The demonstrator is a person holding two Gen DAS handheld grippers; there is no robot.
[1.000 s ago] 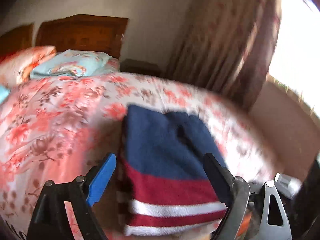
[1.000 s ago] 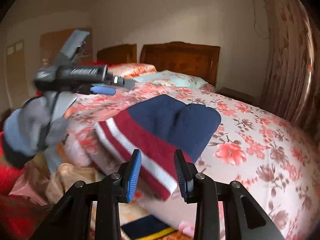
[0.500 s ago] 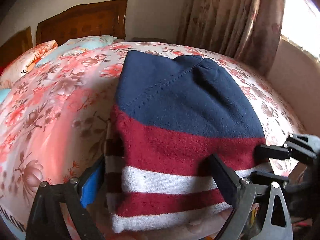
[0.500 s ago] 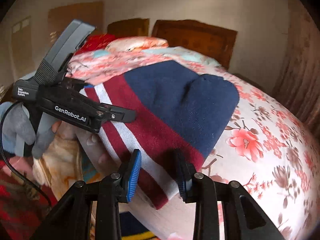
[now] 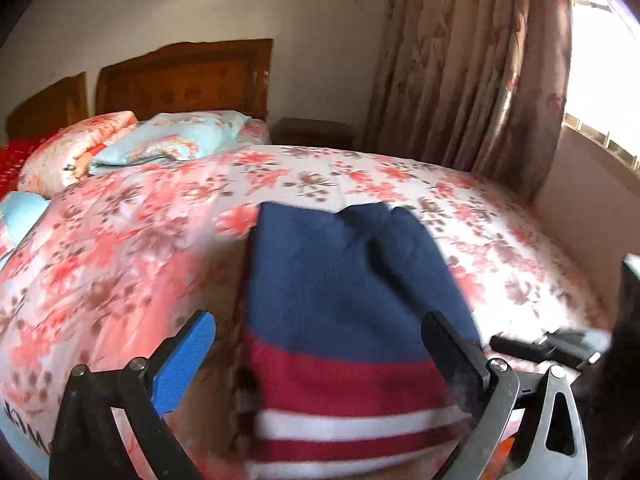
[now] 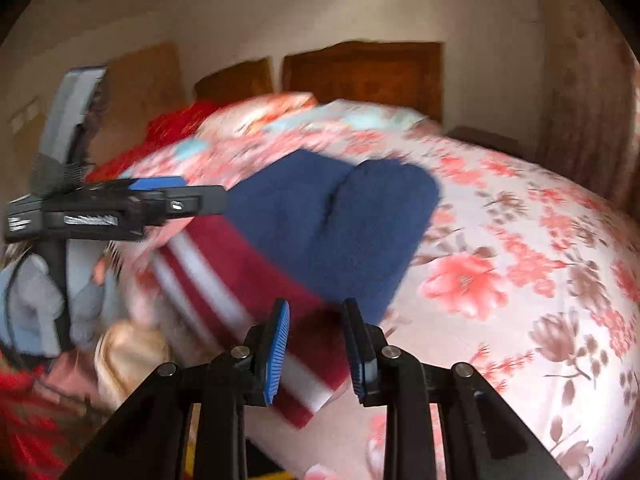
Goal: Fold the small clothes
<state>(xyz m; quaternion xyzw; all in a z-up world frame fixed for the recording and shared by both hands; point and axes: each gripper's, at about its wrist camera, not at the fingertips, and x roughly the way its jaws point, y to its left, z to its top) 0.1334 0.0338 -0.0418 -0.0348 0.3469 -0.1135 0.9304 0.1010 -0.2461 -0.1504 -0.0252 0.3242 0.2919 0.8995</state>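
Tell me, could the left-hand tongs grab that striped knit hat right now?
Probably yes. The left tongs are open wide, the hat lies flat on the bedspread right between the fingers, and nothing blocks the way.

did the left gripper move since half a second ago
Yes. The left gripper has pulled back from the hat: the hat looks smaller and more of the bedspread and headboard shows.

The knit cap (image 5: 340,312) lies on the bed (image 5: 120,240) near its foot edge, pillows (image 5: 172,140) behind it by the headboard (image 5: 184,76).
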